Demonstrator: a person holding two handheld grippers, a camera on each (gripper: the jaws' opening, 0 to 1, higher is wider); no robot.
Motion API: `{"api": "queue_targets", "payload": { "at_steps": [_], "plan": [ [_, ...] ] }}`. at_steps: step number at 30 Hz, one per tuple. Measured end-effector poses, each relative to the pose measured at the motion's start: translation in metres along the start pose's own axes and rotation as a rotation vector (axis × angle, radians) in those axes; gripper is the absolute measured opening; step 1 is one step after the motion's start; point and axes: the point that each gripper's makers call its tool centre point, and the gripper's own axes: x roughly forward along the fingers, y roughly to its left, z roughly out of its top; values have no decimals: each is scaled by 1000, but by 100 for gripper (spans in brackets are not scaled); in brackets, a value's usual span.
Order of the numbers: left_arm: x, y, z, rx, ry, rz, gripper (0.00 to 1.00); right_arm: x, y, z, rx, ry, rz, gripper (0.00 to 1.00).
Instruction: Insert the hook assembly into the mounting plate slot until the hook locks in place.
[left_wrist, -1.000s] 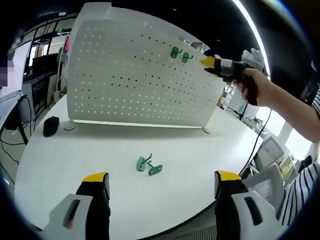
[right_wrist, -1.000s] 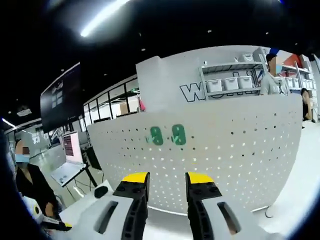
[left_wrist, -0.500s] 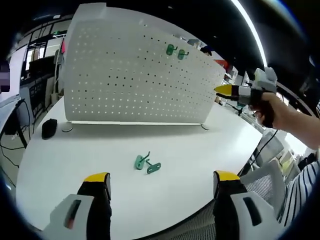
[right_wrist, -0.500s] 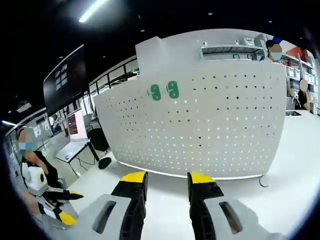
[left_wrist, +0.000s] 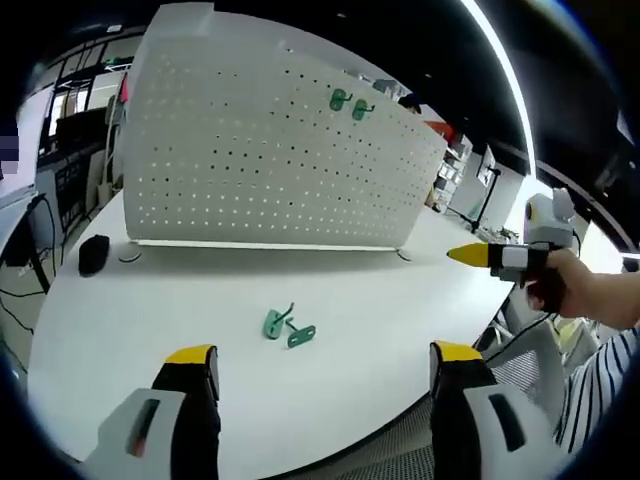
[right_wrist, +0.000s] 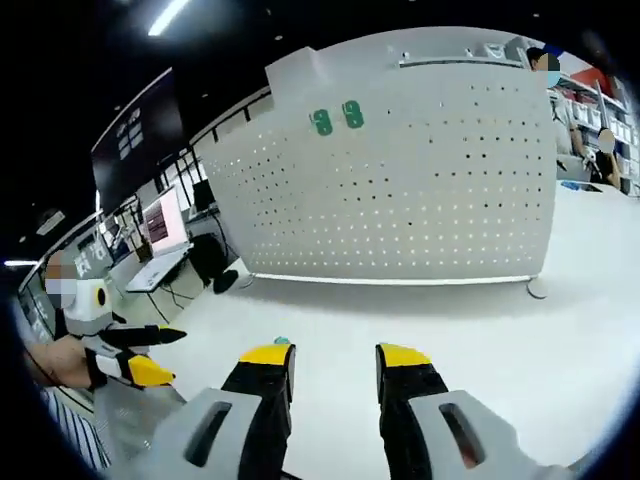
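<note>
A white perforated mounting plate (left_wrist: 270, 160) stands upright on the round white table (left_wrist: 130, 320), with two green hooks (left_wrist: 345, 102) hanging near its top edge. Two more green hook assemblies (left_wrist: 285, 327) lie loose on the table, in front of my left gripper (left_wrist: 323, 355), which is open and empty with its jaws wide apart. My right gripper (left_wrist: 475, 255) hovers at the right, off the plate, held by a hand (left_wrist: 560, 290). In the right gripper view the right gripper (right_wrist: 335, 355) is open with nothing between its jaws, facing the plate (right_wrist: 420, 190) and its hung hooks (right_wrist: 336, 118). My left gripper (right_wrist: 135, 360) shows at the left.
A black mouse (left_wrist: 92, 253) lies at the plate's left foot. The table's near edge curves just ahead of the left jaws, with a grey chair (left_wrist: 530, 350) beyond it at the right. Desks with screens (right_wrist: 160, 225) stand behind the table, and shelves and people at the far right.
The right gripper has drawn back from the two hung hooks and come down to the right, low over the table's edge. The left gripper and the loose hooks have stayed put.
</note>
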Motion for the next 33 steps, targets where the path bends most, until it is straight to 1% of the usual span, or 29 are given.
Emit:
{"api": "queue_targets", "payload": {
  "at_steps": [3,8,12,17,20,22,24,27,28,30,33],
  "plan": [
    [-1,-1,-1,21,7,1,88,-4,4,-15,-7,25,-2,29],
    [-1,-2,-4,28,20,-4,88,-11,11,-29,-14,59,14,29],
    [0,-3,-9,42,48,-11,86,-14,15,-37,-13,74,23,29],
    [0,-3,-9,39,47,-13,86,-14,23,-44,-42,105,40,29],
    [1,-4,-9,41,51,-13,87,-12,28,-47,-30,119,56,29],
    [0,-4,-5,28,30,-14,88,-10,32,-52,-30,140,65,29],
    [-1,-3,-4,22,25,-14,88,-8,41,-56,-24,156,90,29],
    [-1,-2,-4,23,25,-11,88,-3,54,-62,-42,186,127,29],
    [-1,-3,-4,23,24,-11,88,-3,56,-62,-40,188,132,29],
    [-1,-3,-4,27,22,-11,88,0,68,-68,-16,223,185,28],
    [-2,-3,-4,28,23,-6,88,6,73,-72,-55,249,201,28]
  ]
}}
